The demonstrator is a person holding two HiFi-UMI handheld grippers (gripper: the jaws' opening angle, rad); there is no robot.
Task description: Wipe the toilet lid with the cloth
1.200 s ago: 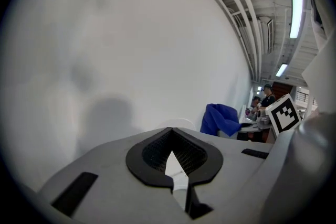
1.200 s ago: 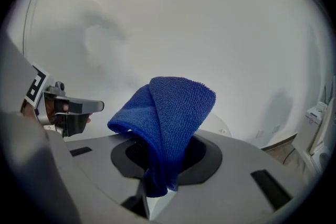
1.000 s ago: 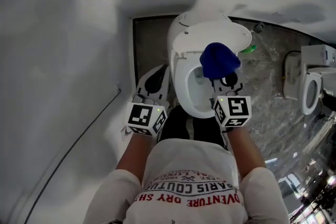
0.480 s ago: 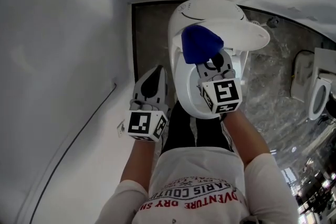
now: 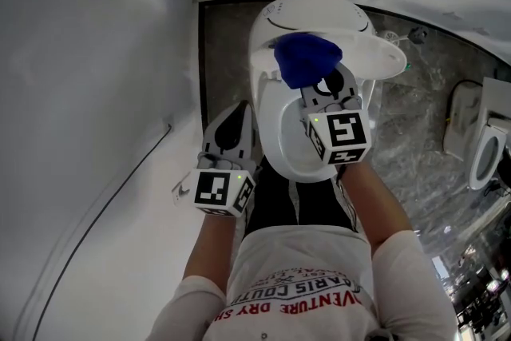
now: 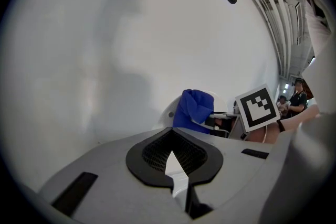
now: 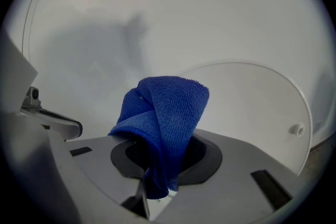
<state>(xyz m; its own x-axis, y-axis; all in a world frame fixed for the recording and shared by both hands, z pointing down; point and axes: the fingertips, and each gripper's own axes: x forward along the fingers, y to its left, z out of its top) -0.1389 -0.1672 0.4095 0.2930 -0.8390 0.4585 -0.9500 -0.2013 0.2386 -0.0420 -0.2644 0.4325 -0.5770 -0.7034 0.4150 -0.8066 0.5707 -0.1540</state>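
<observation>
At upper centre, our right hand-held gripper (image 5: 313, 84), clamping the blue cloth (image 5: 306, 60), has swept left across the toilet lid (image 5: 319, 16), mid-wipe; our left hand-held gripper (image 5: 230, 128) hangs closed and empty.

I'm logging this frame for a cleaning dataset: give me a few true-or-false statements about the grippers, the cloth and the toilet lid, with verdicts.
1. The right hand-held gripper is shut on the blue cloth. True.
2. The left hand-held gripper holds a second cloth. False: its jaws are together, with nothing between them.
3. The toilet lid is down over the bowl. False: it stands raised, the bowl open.
4. The left hand-held gripper is beside the bowl, away from the toilet lid. True.
</observation>
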